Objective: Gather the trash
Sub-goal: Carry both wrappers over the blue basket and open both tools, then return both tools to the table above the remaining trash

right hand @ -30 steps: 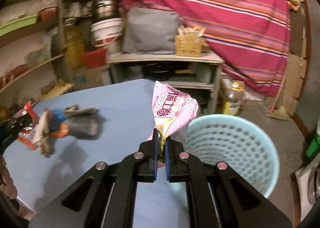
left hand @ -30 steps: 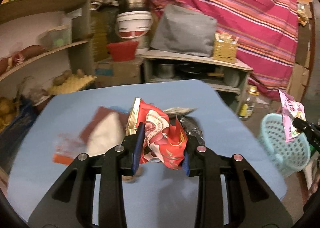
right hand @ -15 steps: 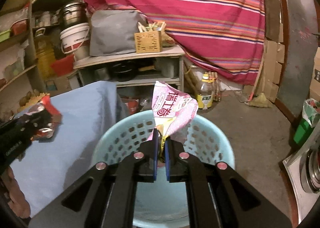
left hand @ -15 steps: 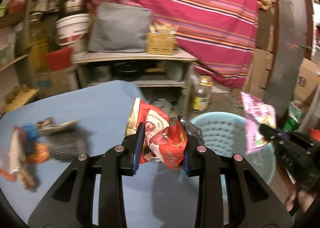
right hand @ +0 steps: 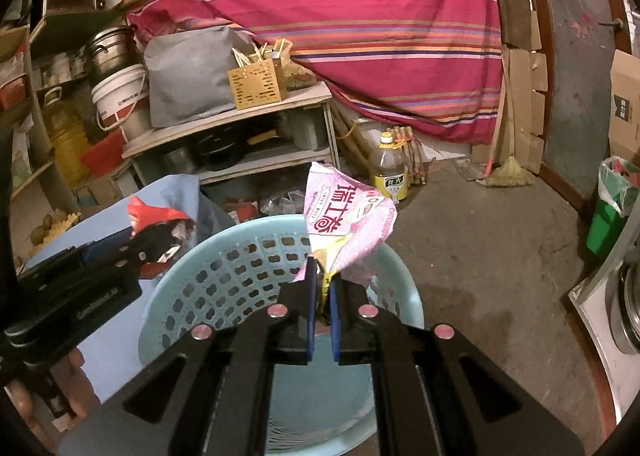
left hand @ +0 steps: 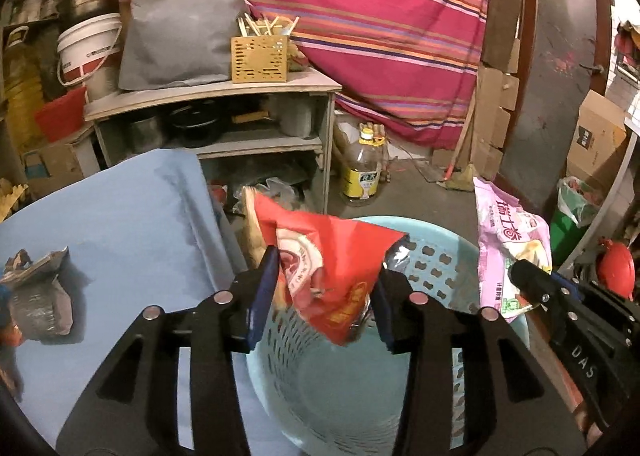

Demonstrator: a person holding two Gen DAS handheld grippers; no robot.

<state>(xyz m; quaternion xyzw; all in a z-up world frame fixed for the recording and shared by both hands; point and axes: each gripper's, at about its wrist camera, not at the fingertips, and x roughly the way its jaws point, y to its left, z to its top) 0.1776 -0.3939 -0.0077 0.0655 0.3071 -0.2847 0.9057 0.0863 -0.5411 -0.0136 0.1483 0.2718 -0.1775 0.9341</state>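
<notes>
A cluttered storeroom lay behind the work, with a striped red cloth (left hand: 380, 36) hung across the back wall. Below it stood a grey shelf unit (left hand: 216, 124) carrying a grey cover, a yellow slotted box (left hand: 259, 58) of sticks, and pans on its lower boards. A white bucket (left hand: 90, 52) sat to the left, and a plastic bottle (right hand: 389, 172) with a yellow label stood on the floor. A broom and flattened cardboard leaned at the right.

The blue desk (left hand: 120, 216) still carried a crumpled grey wrapper (left hand: 36, 296) near its left edge. Just beside the desk stood the light blue basket (right hand: 224, 280), its wall pierced with holes.

The left hand-held gripper (left hand: 324, 296) was over the basket with its jaws just opening. The red snack bag (left hand: 332, 268) hung between them, and whether the pads still pressed it could not be told. The right hand-held gripper (right hand: 322, 292) was clamped tight on the pink wrapper (right hand: 344, 224), held above the basket's far rim.

The pink wrapper bore large Chinese characters. "DAS" showed on the right gripper's body, seen from the left wrist.
</notes>
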